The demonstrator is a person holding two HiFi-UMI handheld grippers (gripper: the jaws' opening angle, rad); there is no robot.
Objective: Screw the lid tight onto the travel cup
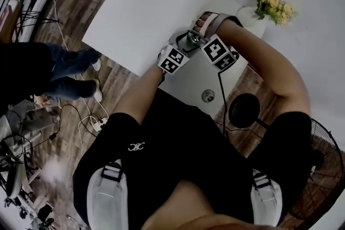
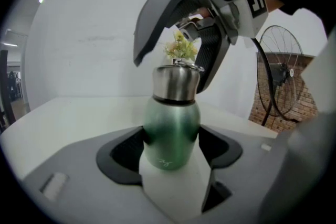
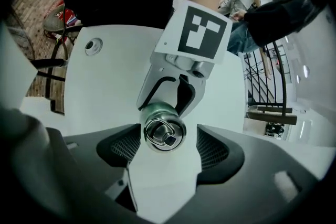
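Your left gripper is clamped on the green cup, upright over the white table; your right gripper stands wide apart around the steel lid, pads not pressing it

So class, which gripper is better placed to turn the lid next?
Right. The right gripper points down over the lid, jaws open either side of it. The left gripper is clamped on the travel cup, steadying it.

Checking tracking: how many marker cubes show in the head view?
2. One marker cube rides the left gripper, the other the right gripper, either side of the travel cup. None looks hidden.
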